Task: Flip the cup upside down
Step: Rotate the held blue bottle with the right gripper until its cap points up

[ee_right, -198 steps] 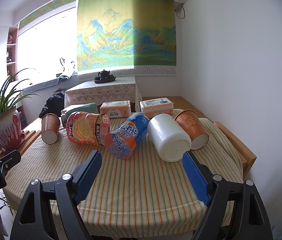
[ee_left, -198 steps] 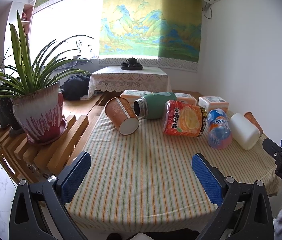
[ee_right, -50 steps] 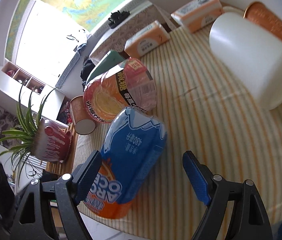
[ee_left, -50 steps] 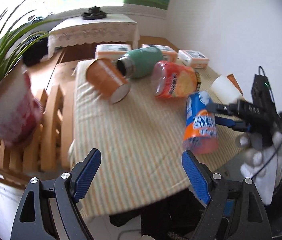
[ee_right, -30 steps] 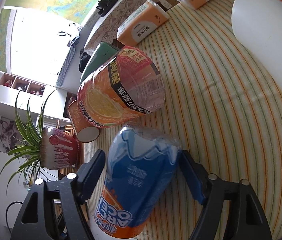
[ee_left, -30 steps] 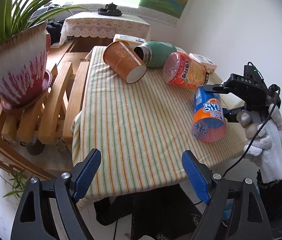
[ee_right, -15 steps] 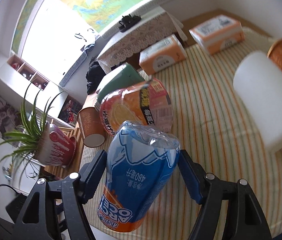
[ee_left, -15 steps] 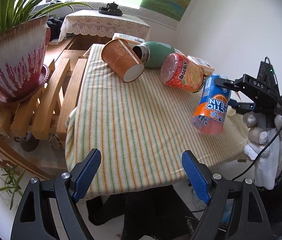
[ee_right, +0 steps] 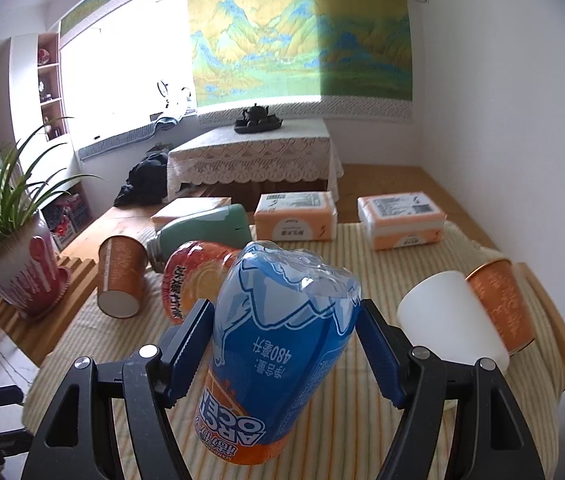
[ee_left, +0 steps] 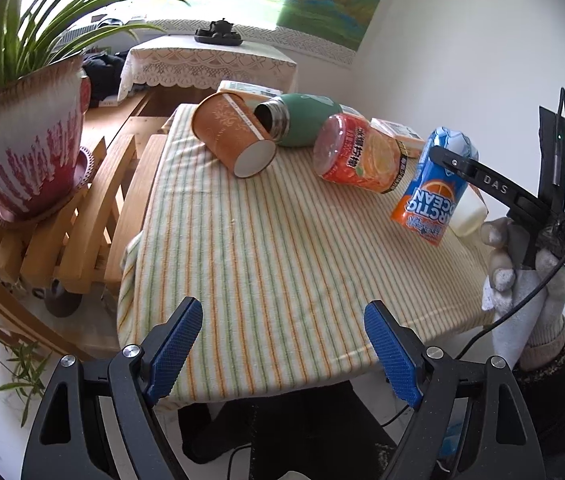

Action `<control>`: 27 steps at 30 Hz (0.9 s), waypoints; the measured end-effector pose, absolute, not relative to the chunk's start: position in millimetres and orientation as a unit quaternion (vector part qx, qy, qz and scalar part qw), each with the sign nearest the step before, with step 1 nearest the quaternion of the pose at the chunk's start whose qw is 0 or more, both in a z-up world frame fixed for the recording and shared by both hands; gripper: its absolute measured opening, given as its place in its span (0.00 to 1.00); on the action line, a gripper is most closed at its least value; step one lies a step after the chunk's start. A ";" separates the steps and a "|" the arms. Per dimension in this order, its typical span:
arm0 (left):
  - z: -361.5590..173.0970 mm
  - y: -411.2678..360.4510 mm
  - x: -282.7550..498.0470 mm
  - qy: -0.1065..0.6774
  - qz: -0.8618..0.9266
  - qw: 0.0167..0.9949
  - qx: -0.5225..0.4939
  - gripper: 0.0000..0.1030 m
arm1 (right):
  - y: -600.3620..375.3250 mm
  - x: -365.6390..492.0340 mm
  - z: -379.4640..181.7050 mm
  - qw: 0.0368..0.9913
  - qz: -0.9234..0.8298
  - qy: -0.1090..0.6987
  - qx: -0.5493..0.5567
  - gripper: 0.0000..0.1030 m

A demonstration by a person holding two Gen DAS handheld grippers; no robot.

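Observation:
My right gripper (ee_right: 284, 344) is shut on a blue and orange plastic cup (ee_right: 278, 364) and holds it lifted off the striped tablecloth (ee_right: 362, 432). The cup is nearly upright with its label upside down, its orange end low and its blue end up. In the left wrist view the same cup (ee_left: 432, 188) hangs tilted above the table's right side, clamped by the right gripper (ee_left: 452, 168) in a gloved hand (ee_left: 522, 276). My left gripper (ee_left: 282, 344) stands open over the table's near edge, holding nothing.
On the table lie an orange paper cup (ee_left: 234, 140), a green flask (ee_left: 302, 120), a red-orange jar (ee_left: 362, 158), a white cup (ee_right: 450, 328), another orange cup (ee_right: 502, 304) and tissue packs (ee_right: 294, 216). A potted plant (ee_left: 22, 136) stands on a wooden rack at the left.
The right gripper closed on the blue cup, lifted it from the table and turned it from lying on its side to nearly upright. The left gripper pulled back and stayed open.

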State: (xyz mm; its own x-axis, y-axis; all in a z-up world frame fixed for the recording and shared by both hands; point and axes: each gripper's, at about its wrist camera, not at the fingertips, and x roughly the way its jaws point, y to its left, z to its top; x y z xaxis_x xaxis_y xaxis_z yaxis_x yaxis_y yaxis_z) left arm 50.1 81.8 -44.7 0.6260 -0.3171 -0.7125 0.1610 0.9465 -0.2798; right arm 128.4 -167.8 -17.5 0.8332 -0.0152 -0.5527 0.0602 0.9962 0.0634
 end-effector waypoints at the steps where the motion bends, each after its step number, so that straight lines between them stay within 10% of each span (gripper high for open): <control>1: -44.8 79.8 49.9 0.411 -0.134 0.897 -0.093 0.83 | -167.6 127.9 -18.2 0.958 -0.025 0.284 0.035 0.67; 27: -45.8 73.4 49.5 0.413 -0.144 0.894 -0.096 0.83 | -143.9 114.5 -33.2 0.972 -0.053 0.229 -0.023 0.67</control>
State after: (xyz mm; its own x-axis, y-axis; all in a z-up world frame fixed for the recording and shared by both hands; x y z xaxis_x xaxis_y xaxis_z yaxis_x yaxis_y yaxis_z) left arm 49.5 73.4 -45.8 0.6178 -0.3362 -0.7109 0.1782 0.9404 -0.2898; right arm 114.5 -143.9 -33.2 0.8897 -0.1134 -0.4422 0.0922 0.9933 -0.0693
